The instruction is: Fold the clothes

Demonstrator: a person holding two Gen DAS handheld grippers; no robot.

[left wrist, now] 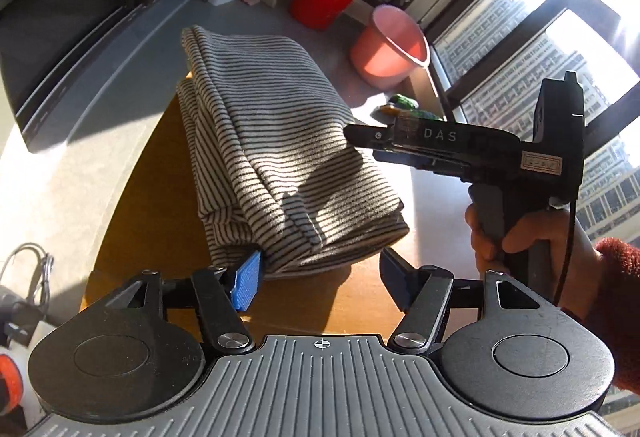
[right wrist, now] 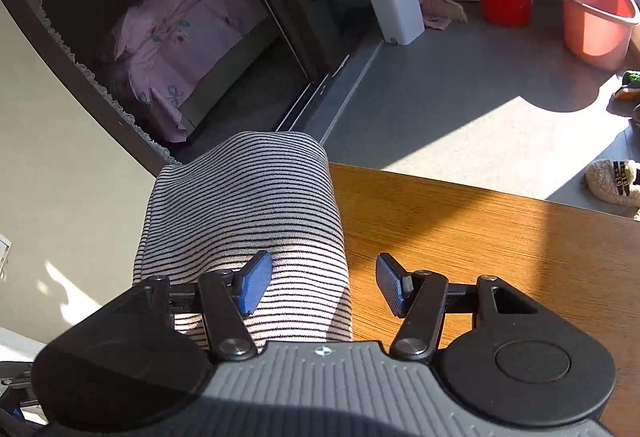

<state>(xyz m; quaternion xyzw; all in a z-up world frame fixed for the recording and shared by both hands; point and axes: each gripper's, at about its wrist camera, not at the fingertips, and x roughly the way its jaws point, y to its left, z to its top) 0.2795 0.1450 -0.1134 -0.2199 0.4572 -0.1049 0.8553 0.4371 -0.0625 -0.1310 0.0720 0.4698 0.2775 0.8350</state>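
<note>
Striped garment (left wrist: 280,141) — folded, lying on the wooden table (left wrist: 132,197), filling mid-frame. Left gripper (left wrist: 320,279) is hovering at its lower edge, jaws apart, gripping nothing. Right gripper (right wrist: 324,285) — jaws apart, straddling the cloth's right edge, empty.

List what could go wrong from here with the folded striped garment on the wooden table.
1. The folded black-and-white striped garment overhangs the far edge of the wooden table; a push could slide it onto the grey floor.
2. The left gripper stands open at the garment's near edge; closing there may catch only the top layers and undo the fold.
3. The right gripper is open over the garment's side edge; dragging could rumple it.
</note>
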